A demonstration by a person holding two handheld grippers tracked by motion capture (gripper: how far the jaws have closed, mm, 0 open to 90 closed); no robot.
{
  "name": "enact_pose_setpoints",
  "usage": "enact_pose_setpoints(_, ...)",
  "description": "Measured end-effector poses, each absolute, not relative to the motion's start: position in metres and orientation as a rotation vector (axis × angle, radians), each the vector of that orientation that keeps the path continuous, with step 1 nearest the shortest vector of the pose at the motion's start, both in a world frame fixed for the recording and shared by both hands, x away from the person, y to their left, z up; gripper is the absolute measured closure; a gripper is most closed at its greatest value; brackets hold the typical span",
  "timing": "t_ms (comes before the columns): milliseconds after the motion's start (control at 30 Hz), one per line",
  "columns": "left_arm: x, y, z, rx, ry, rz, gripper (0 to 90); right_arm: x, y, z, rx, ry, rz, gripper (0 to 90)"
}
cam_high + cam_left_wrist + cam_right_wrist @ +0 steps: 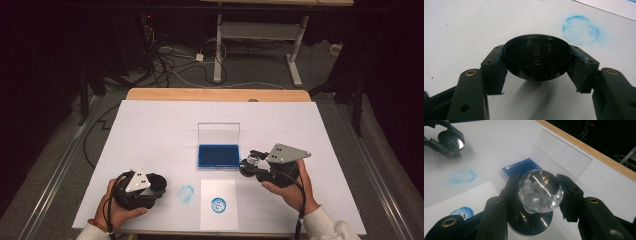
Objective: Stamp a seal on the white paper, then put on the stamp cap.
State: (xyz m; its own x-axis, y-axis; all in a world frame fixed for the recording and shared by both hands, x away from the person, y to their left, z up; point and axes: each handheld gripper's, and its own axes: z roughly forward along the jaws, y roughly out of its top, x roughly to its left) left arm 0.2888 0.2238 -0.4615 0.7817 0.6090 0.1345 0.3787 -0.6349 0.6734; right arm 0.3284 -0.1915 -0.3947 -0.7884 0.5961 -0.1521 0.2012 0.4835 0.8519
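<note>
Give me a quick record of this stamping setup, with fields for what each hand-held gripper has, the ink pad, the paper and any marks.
left hand-held gripper: shut on black cap, held just above the table
right hand-held gripper: shut on stamp by its clear knob, beside the ink pad
ink pad: blue, clear lid raised
paper: white sheet at near edge, one round blue print
table: white, faint blue smudge left of paper

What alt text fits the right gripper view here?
The right claw is shut on a clear faceted stamp knob with a round black base below it. Behind it sit an open blue ink pad with its clear lid raised, a white sheet bearing a blue round stamp mark, and a blue smudge on the table.
</note>
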Motion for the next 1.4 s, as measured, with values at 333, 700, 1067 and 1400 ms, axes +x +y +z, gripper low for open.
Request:
enact_pose_setpoints(333, 0.290, 0.221, -0.462, 2.335, 0.724, 0.461, 36.7, 0.328, -0.199, -0.390, 0.679, 2.270, 1.255, 57.1)
enact_pose_setpoints(700, 0.289, 0.218, -0.462, 2.341, 0.720, 0.464, 36.7, 0.328, -0.205, -0.388, 0.696, 2.246, 1.279, 57.1)
enact_pose_setpoints(1067, 0.289, 0.219, -0.460, 2.323, 0.718, 0.470, 36.7, 0.327, -0.209, -0.385, 0.706, 2.222, 1.296, 57.1)
enact_pose_setpoints(1400, 0.292, 0.210, -0.450, 2.291, 0.686, 0.473, 36.7, 0.326, -0.209, -0.378, 0.680, 2.216, 1.317, 57.1)
